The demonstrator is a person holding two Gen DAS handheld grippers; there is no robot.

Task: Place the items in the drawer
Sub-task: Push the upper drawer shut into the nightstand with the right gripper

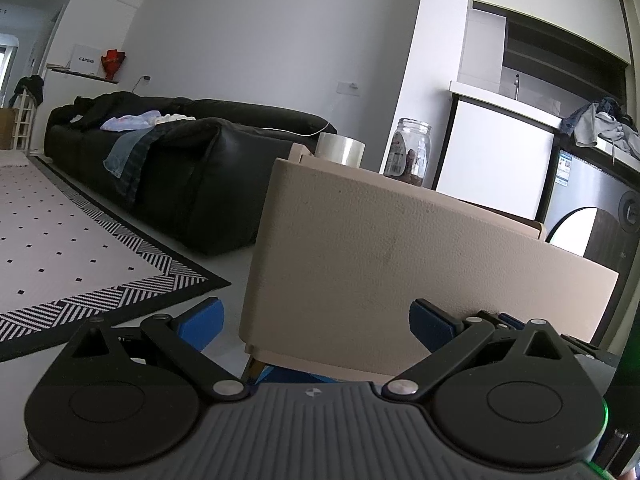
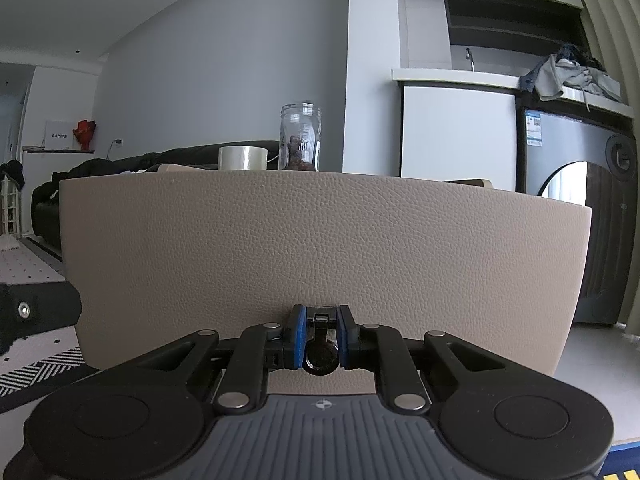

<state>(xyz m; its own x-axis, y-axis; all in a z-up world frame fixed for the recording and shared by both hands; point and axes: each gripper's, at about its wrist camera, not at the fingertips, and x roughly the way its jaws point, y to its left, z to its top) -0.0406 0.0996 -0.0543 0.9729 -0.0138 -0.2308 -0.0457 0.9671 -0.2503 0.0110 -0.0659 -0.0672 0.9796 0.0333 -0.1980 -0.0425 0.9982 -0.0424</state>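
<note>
A beige leather-textured drawer front (image 2: 320, 240) fills the right wrist view. My right gripper (image 2: 322, 340) is shut on the drawer's small black pull handle (image 2: 321, 356), with a blue pad on each side of it. In the left wrist view the drawer front (image 1: 400, 260) is seen at an angle, and its lower left corner sits between the spread blue fingers of my open left gripper (image 1: 316, 322), which holds nothing. A roll of clear tape (image 2: 242, 158) and a glass jar (image 2: 300, 138) with brown contents stand on top, behind the drawer front. The drawer's inside is hidden.
A black sofa (image 1: 180, 160) with clothes on it runs along the wall to the left. A black-and-white patterned rug (image 1: 60, 240) covers the floor beside it. To the right stand a white cabinet (image 2: 456, 132) and a washing machine (image 2: 572, 220) with clothes piled on top.
</note>
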